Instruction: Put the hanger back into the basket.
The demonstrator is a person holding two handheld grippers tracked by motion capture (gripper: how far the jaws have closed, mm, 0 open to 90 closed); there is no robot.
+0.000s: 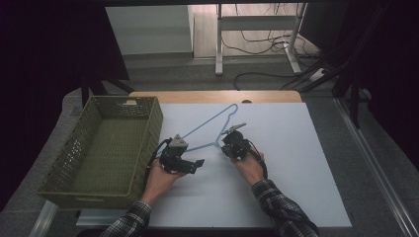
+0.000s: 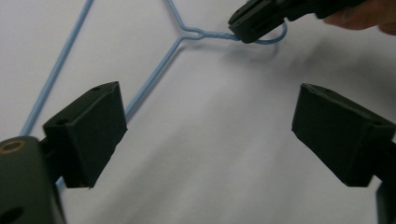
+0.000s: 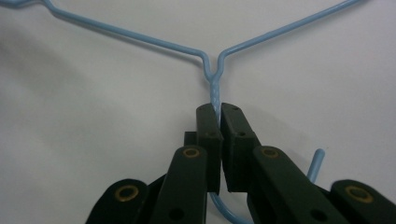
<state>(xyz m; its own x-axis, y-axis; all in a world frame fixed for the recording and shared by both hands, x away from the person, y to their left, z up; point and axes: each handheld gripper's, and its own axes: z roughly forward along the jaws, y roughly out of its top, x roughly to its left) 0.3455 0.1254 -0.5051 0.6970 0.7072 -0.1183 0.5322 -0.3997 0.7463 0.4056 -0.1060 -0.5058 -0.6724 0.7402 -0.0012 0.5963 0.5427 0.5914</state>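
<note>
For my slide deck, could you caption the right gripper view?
Right gripper clamped on the twisted neck of a blue wire hanger lying on a white table.

the hanger [image 1: 210,129] lies on the mat [image 1: 276,187], its hook toward the person. the basket [image 1: 99,148] sits left of it, at the mat's left edge. the mat lies on the table [image 1: 267,97].

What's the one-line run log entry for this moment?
right gripper: shut on blue wire hanger neck | left gripper: open, nothing between jaws, beside hanger | hanger: flat on white sheet | green basket: left, empty
</note>
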